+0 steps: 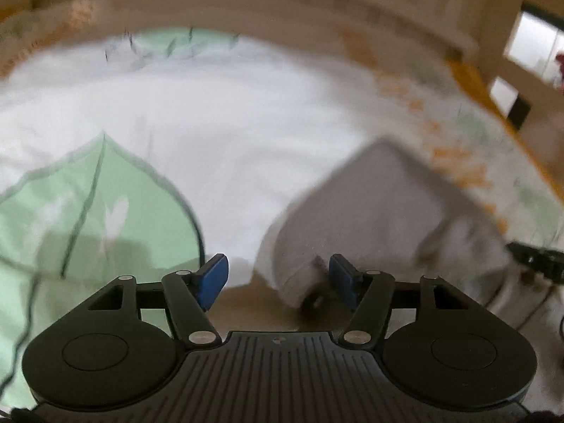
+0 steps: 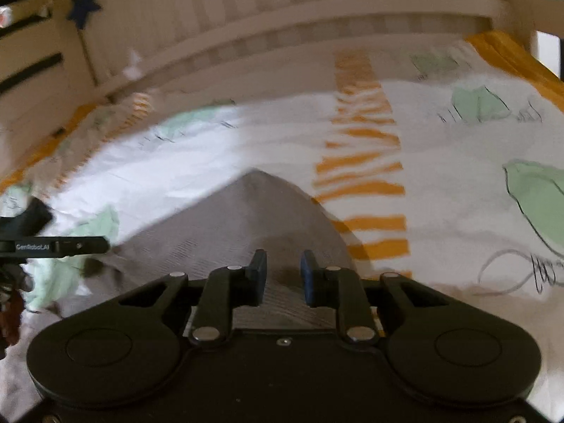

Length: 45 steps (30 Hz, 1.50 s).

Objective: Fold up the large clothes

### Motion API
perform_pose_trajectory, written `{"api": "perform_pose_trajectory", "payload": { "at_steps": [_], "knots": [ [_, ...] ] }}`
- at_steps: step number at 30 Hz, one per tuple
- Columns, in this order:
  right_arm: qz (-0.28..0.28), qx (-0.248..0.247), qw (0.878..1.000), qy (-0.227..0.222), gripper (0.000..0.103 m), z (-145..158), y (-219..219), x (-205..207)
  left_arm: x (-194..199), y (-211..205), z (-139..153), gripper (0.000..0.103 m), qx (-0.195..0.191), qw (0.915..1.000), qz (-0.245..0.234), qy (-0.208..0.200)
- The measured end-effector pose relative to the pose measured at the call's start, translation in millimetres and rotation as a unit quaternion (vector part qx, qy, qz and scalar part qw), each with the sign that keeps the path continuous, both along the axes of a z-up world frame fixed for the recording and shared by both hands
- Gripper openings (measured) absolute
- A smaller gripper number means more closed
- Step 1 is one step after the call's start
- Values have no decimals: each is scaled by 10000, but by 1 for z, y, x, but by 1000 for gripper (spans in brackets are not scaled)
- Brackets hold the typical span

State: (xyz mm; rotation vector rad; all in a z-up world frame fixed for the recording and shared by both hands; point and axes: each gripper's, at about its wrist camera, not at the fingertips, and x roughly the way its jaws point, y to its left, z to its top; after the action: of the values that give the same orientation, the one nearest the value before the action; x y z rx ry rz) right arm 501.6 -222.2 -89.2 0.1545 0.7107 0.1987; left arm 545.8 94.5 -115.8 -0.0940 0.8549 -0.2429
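A grey garment (image 1: pixel 384 211) lies folded into a wedge on a white bedsheet (image 1: pixel 197 112) printed with green leaves. My left gripper (image 1: pixel 278 282) is open, its right blue pad beside the garment's near edge, nothing between the jaws. In the right wrist view the grey garment (image 2: pixel 246 218) runs up to a point. My right gripper (image 2: pixel 282 275) hangs just above it, jaws a little apart with grey cloth seen through the gap; whether they pinch it is unclear. The left gripper's body (image 2: pixel 53 246) shows at the left edge. Both views are blurred by motion.
The sheet carries orange stripes (image 2: pixel 366 162) and green leaf shapes (image 2: pixel 539 204). A slatted wooden bed rail (image 2: pixel 282 24) runs along the far side. An orange mattress edge (image 2: pixel 514 53) shows at the far right. A window (image 1: pixel 532 46) is at upper right.
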Motion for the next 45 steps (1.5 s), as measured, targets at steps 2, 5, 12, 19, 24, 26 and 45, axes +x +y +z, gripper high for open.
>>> {"api": "perform_pose_trajectory", "payload": {
  "at_steps": [2, 5, 12, 19, 24, 26, 45],
  "knots": [
    [-36, -152, 9996, 229, 28, -18, -5, -2, -7, 3, -10, 64, -32, 9998, -49, -210],
    [-70, 82, 9998, 140, 25, -28, -18, -10, -7, 2, -10, 64, 13, 9997, -109, -213],
    [327, 104, 9993, -157, 43, 9, -17, -10, 2, 1, 42, 62, -232, 9977, -450, -457],
    [578, 0, 9980, -248, 57, 29, -5, 33, 38, -32, 54, 62, 172, 9950, -878, -439],
    [567, -80, 9984, 3, 61, 17, 1, 67, 63, -48, 28, 62, 250, 9958, -863, -159],
    [544, -42, 9985, 111, 61, 12, 2, 76, 71, -51, 19, 62, 259, 9961, -840, -55],
    [730, 3, 9972, -178, 10, 12, 11, 71, 39, -62, 23, 5, 528, 9870, -1202, -928]
  ]
}}
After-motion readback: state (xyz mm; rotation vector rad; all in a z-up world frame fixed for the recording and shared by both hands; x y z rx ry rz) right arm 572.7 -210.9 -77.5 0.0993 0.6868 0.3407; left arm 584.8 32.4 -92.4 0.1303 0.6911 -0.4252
